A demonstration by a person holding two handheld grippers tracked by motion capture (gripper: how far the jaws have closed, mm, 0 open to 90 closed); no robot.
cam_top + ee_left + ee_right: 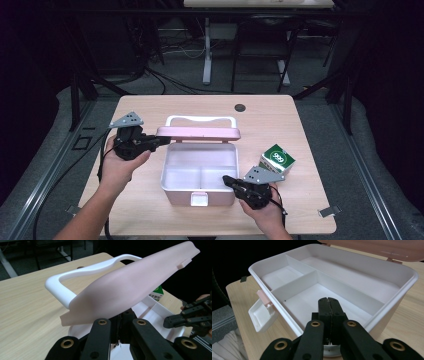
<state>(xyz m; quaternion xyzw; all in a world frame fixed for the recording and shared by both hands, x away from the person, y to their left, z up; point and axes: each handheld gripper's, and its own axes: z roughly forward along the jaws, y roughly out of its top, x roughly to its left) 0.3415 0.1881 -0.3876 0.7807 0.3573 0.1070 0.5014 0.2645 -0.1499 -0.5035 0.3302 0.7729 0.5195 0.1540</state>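
Observation:
A white storage box [165, 172] stands in the middle of the table, its inside split into compartments [294, 287] with nothing in them. Its pink lid [198, 133] is raised at a slant, with a white carry handle [75, 272] on it. My left gripper [159, 142] is shut on the lid's left end; the lid [130, 287] hides the tips of its jaws. My right gripper [329, 300] is shut and holds nothing, its tip over the box's near right compartment. It also shows from the left gripper view, where my right gripper [172, 321] hovers above the box's rim.
A small green and white carton [276, 159] stands on the table right of the box, beside my right hand. The box's white latch [259, 315] hangs open on its front wall. A dark round hole [240, 107] sits near the table's far edge.

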